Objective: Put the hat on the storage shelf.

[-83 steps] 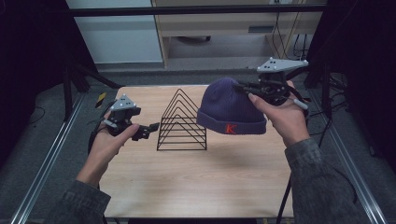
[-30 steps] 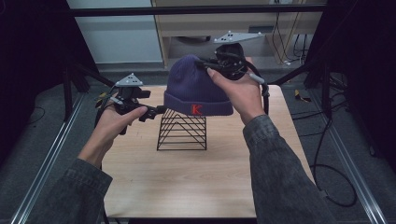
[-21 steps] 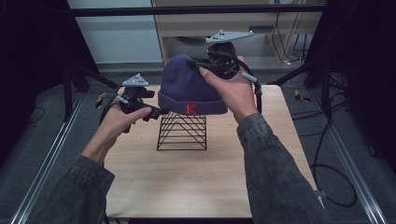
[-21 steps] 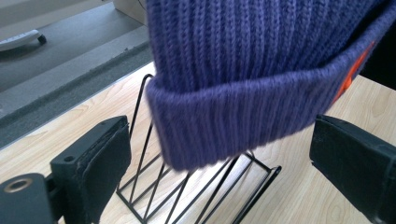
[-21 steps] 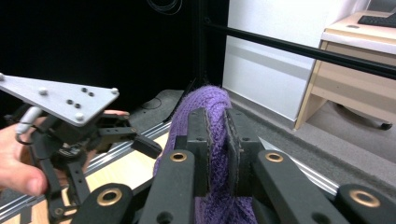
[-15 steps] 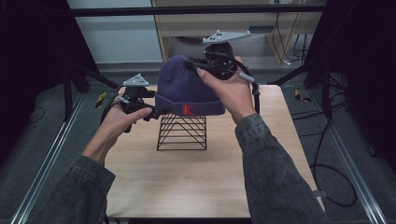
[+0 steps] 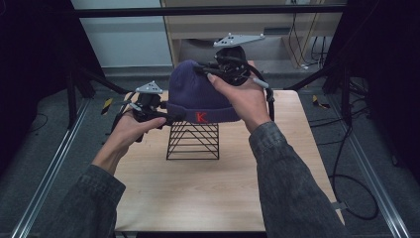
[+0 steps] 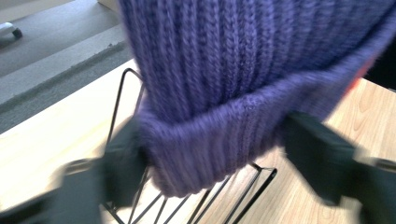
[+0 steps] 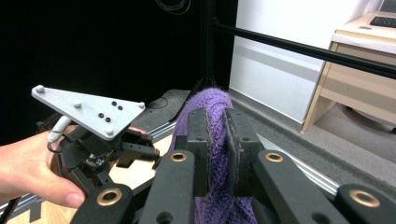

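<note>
A purple knit beanie point(image 7: 195, 94) with a red K on its cuff hangs over the top of a black wire pyramid rack point(image 7: 193, 144). My right gripper point(image 7: 203, 69) is shut on the hat's crown; in the right gripper view the pads pinch a fold of purple knit point(image 9: 210, 105). My left gripper point(image 7: 176, 118) sits at the hat's left cuff. In the left gripper view its blurred jaws stand wide apart on either side of the cuff point(image 8: 224, 140), with the rack's wires point(image 8: 123, 88) below.
The rack stands near the middle of a light wooden table point(image 7: 198, 198). A metal frame bar point(image 7: 208, 11) crosses behind, with a desk and white wall beyond. Cables point(image 7: 346, 163) hang off the table's right side.
My right gripper has carried the hat left from the table's right side to above the rack. The left gripper has risen and closed in on the hat's cuff.
</note>
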